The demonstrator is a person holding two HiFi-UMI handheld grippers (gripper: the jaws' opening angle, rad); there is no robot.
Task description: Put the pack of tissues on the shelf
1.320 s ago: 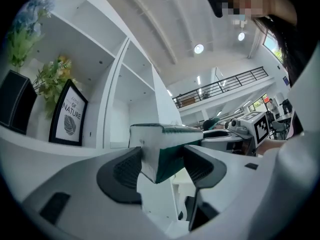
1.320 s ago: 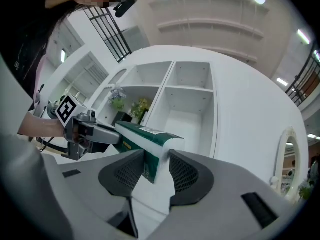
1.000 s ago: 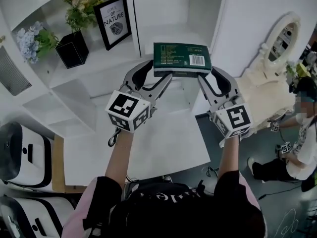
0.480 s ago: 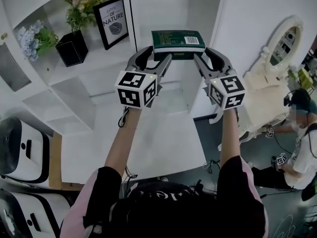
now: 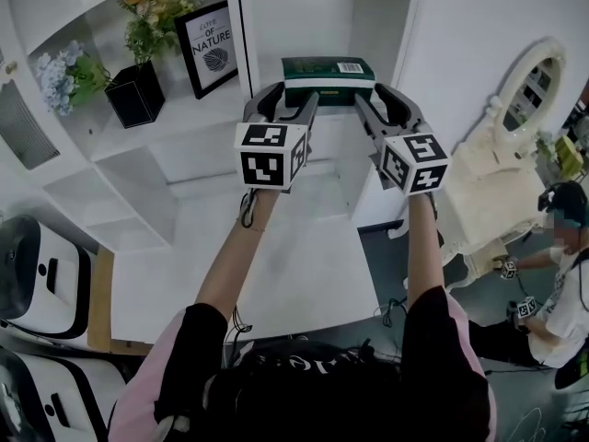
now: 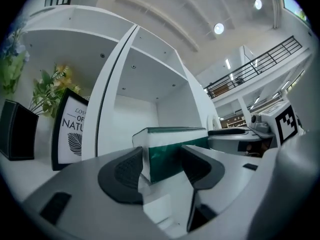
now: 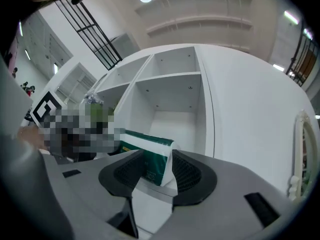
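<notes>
The shelf (image 5: pixel 276 26) bay at 10 o'clock holds a potted plant (image 5: pixel 136 81) and framed print (image 5: pixel 207 40); my pack of tissues (image 5: pixel 328 74) is at 12, at the middle bay's mouth. It's risen nearer since a second ago: right tongs (image 5: pixel 377 99) clamp one end, left tongs (image 5: pixel 294 98), just tightening, seemingly pinch the other.

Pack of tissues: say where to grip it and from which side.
Grip the pack of tissues at its two short ends, coming from the near long side. It is a flat, level block, long side toward you, probably too long for one pair of jaws.
</notes>
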